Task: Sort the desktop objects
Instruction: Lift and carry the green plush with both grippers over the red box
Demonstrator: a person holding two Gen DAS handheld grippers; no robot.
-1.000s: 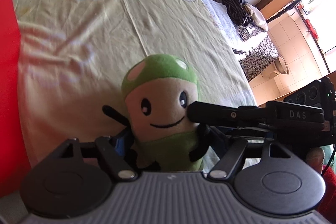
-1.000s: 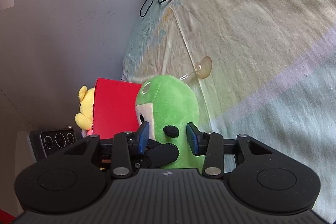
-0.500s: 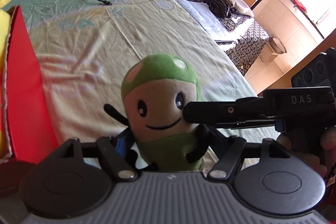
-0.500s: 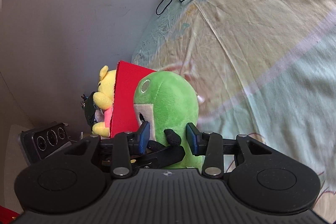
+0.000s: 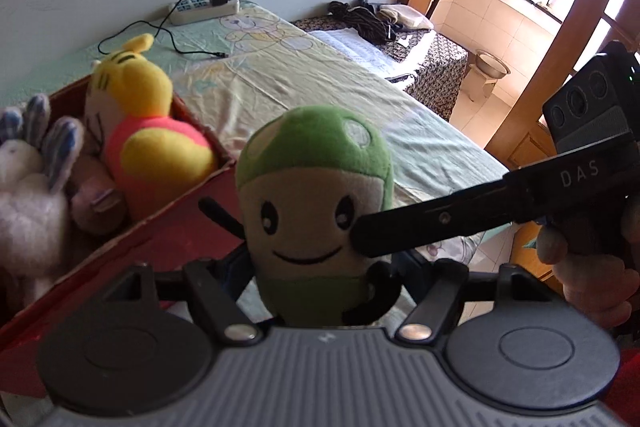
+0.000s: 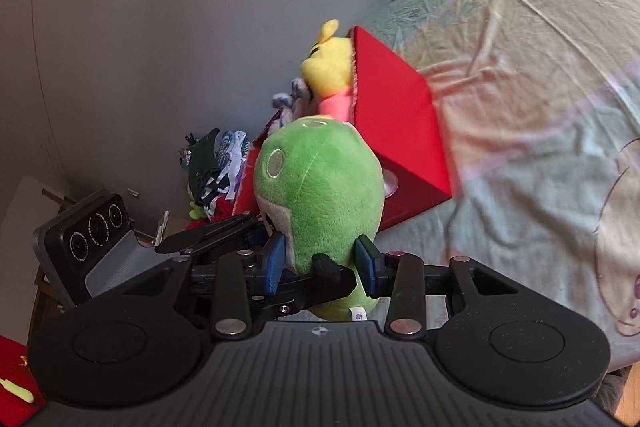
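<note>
Right now we have the green mushroom plush (image 5: 316, 203) pinched by both the left gripper (image 5: 320, 279) and right gripper (image 6: 322, 263), aloft beside the red box (image 5: 168, 227) near the bed's wall edge, so carry it over the rim before letting go, clear of the yellow plush (image 5: 148, 131).

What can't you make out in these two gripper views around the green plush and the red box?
- Green plush: left wrist view, its lower body is hidden behind the camera housing; the right gripper's finger covers its cheek.
- Red box: right wrist view, its inside is turned away and the plush blocks its near corner.
- White plush: left wrist view, blurred and cut off by the left edge.
- Left gripper: pads hidden behind the plush.
</note>
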